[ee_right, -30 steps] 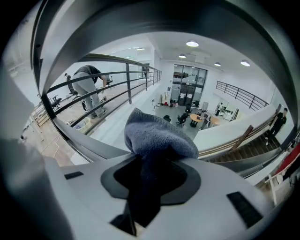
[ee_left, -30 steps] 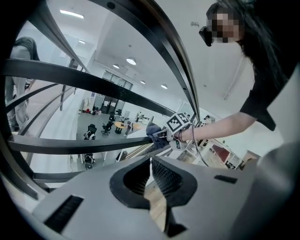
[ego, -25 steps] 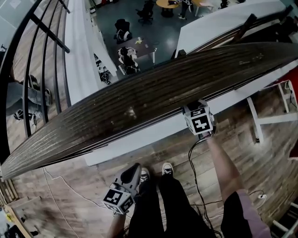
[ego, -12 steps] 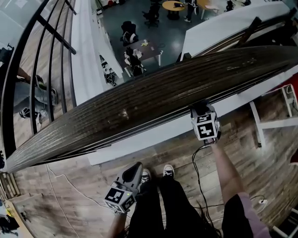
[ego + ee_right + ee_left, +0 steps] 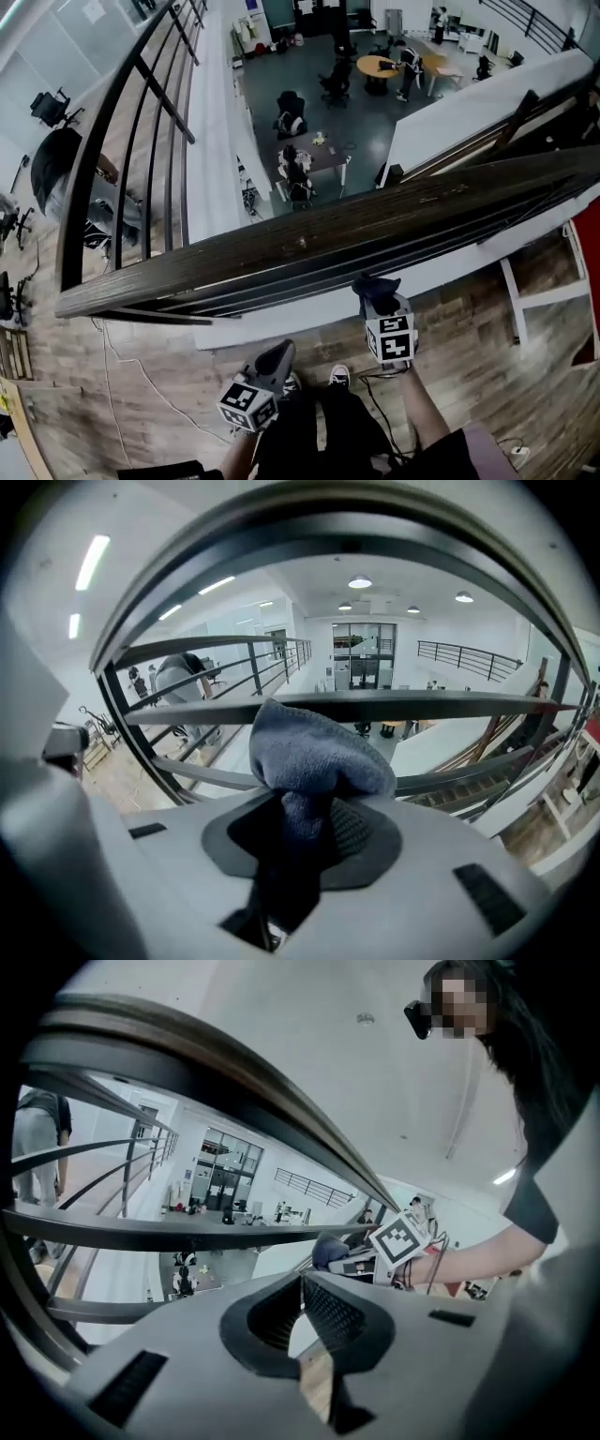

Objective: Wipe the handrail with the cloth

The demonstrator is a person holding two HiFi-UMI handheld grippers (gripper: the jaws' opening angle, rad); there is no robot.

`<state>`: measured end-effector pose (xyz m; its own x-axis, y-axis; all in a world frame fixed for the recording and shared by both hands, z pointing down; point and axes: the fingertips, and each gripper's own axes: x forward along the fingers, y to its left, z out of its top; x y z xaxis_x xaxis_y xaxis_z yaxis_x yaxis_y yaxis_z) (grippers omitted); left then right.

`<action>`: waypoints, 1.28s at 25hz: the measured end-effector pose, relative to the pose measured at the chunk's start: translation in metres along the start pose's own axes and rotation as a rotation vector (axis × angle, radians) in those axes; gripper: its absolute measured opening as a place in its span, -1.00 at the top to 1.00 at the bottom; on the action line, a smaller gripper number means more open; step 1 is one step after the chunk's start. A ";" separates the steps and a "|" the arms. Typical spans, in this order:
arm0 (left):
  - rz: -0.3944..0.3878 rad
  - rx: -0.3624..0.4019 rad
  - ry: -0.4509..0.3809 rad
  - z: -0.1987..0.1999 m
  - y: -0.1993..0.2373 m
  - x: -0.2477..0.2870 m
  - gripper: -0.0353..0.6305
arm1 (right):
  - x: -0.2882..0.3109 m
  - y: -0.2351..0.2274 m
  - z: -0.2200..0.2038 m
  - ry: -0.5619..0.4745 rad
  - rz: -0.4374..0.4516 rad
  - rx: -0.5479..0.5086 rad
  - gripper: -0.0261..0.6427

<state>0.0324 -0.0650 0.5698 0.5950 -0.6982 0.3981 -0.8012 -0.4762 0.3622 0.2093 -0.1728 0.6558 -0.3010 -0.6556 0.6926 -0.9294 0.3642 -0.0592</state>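
Observation:
The dark wooden handrail [image 5: 309,239] runs across the head view from lower left to upper right, with dark metal bars beneath it. My right gripper [image 5: 375,287] is shut on a blue-grey cloth [image 5: 373,281] just below the rail's near edge. In the right gripper view the cloth [image 5: 314,752] bulges out of the right gripper [image 5: 305,808], and the handrail [image 5: 375,517] arcs overhead, clear of the cloth. My left gripper [image 5: 279,351] hangs low near my legs, well short of the rail. In the left gripper view the left gripper [image 5: 302,1283] is shut on nothing, and the handrail [image 5: 234,1063] curves above it.
Beyond the rail is a drop to a lower floor with tables and chairs [image 5: 319,155]. A person [image 5: 66,178] stands by the side railing [image 5: 131,122] at the left. A cable [image 5: 122,366] trails over the wooden floor. A white frame [image 5: 525,291] stands at the right.
The right gripper with the cloth has come off the handrail's top, moving left and down to below its near edge. The view has tilted upward. The left gripper has stayed low.

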 end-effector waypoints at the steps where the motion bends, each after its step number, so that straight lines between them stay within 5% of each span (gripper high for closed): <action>1: 0.002 0.002 -0.006 0.005 -0.003 -0.008 0.89 | -0.012 0.007 0.008 -0.018 0.005 0.014 0.60; 12: -0.068 0.052 -0.030 0.026 -0.026 -0.088 0.89 | -0.139 0.075 0.042 -0.176 -0.024 0.153 0.60; 21: -0.205 0.139 -0.025 0.019 -0.019 -0.176 0.89 | -0.209 0.183 -0.016 -0.218 -0.072 0.371 0.60; 32: -0.296 0.149 0.006 -0.014 -0.017 -0.243 0.89 | -0.255 0.277 -0.052 -0.237 -0.077 0.377 0.60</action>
<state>-0.0977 0.1203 0.4792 0.8034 -0.5148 0.2994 -0.5937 -0.7311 0.3361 0.0401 0.1296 0.4997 -0.2280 -0.8207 0.5240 -0.9506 0.0712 -0.3023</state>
